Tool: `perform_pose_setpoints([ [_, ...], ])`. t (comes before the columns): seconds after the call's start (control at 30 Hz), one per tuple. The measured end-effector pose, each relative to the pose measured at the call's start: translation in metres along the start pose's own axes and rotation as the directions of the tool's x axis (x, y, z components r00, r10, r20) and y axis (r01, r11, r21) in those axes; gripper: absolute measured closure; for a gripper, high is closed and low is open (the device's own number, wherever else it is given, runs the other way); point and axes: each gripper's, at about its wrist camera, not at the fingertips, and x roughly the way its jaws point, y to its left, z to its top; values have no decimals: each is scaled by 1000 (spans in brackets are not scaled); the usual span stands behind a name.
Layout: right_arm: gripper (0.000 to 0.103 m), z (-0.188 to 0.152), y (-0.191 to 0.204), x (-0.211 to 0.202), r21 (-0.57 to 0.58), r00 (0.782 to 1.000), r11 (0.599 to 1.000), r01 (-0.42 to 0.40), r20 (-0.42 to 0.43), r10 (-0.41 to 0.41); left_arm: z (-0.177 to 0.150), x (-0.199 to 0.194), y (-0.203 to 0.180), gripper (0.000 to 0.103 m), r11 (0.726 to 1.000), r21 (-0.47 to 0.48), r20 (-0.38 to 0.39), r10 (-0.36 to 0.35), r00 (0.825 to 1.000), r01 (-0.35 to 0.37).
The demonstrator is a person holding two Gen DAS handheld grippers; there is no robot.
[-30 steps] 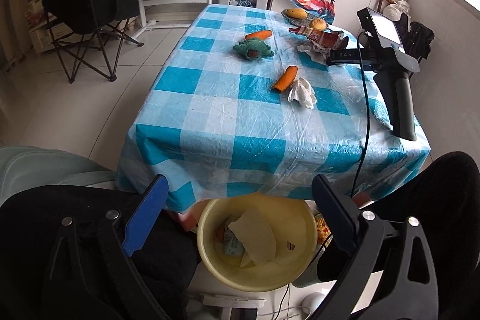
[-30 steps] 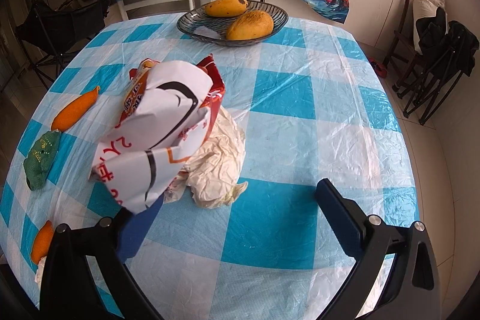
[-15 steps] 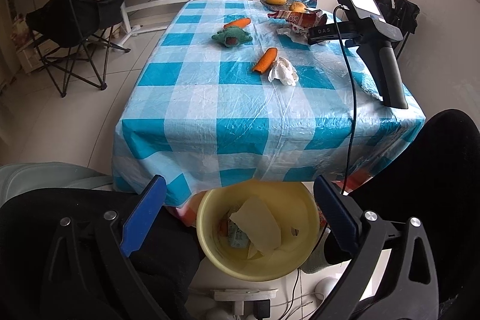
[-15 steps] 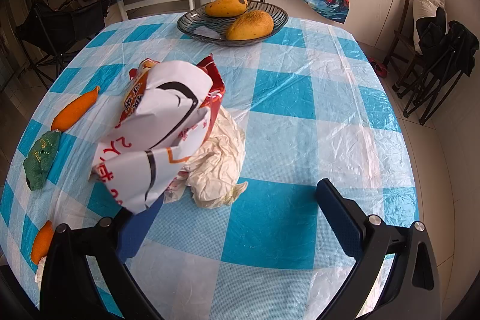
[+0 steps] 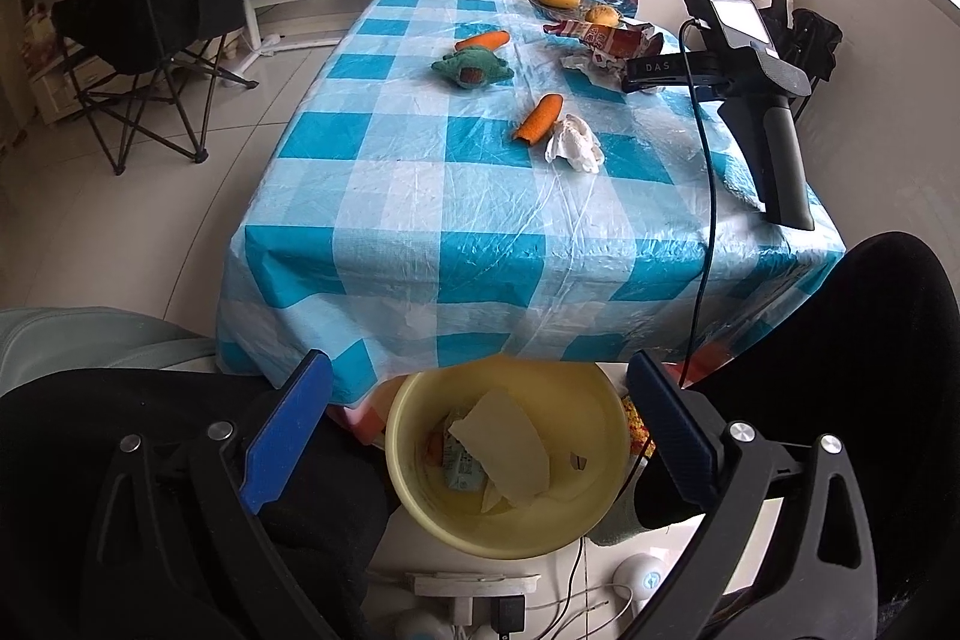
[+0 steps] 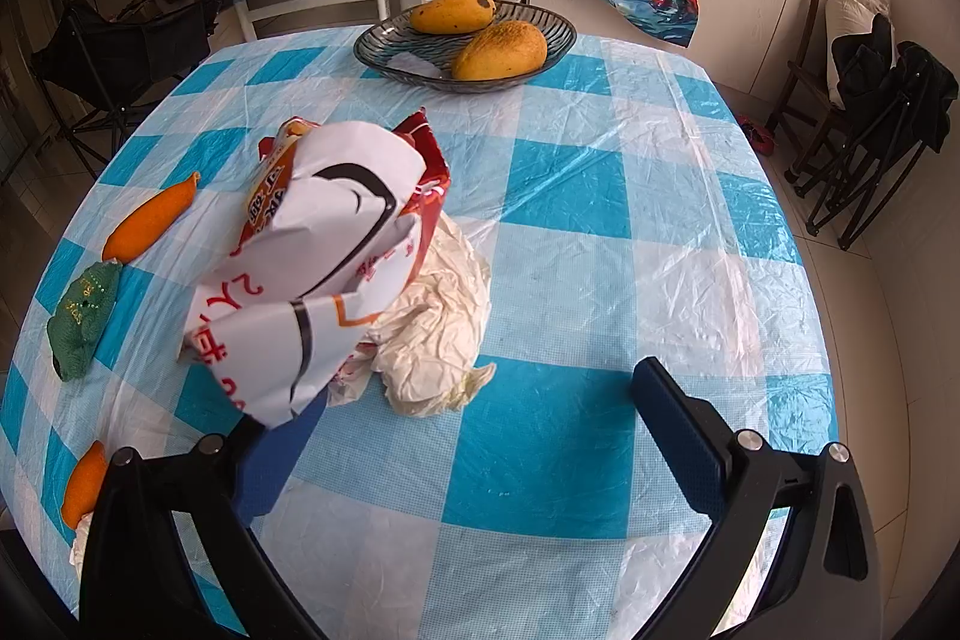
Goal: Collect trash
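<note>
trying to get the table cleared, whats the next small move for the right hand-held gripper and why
Probably ease the right hand-held gripper forward and left, then close on the snack wrapper. Its jaws are open with nothing between them; the wrapper drapes over its left finger, atop crumpled paper. The yellow basin under the open left hand-held gripper already holds trash, so that is the likely drop.

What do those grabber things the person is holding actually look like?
Both tongs have black frames with silver bolts and flat blue pads: left tongs, right tongs. From the left camera, the right one shows a black pistol handle, a small lit screen, white "DAS" lettering and a black cable.
</note>
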Motion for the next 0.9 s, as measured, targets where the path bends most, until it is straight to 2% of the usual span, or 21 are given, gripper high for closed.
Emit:
perform_pose_setpoints([
  [0.5, 6, 0, 0, 1, 0, 1000, 1000, 0, 0, 0, -1, 5, -5, 8, 999, -10, -12, 38, 999, -38],
  [0.8, 6, 0, 0, 0, 0, 1000, 1000, 0, 0, 0, 8, 4, -12, 8, 996, -33, 50, 86, 995, -85],
  [0.9, 6, 0, -1, 0, 0, 1000, 1000, -1, 0, 1, 12, 5, -14, 8, 996, -41, 56, 80, 995, -78],
])
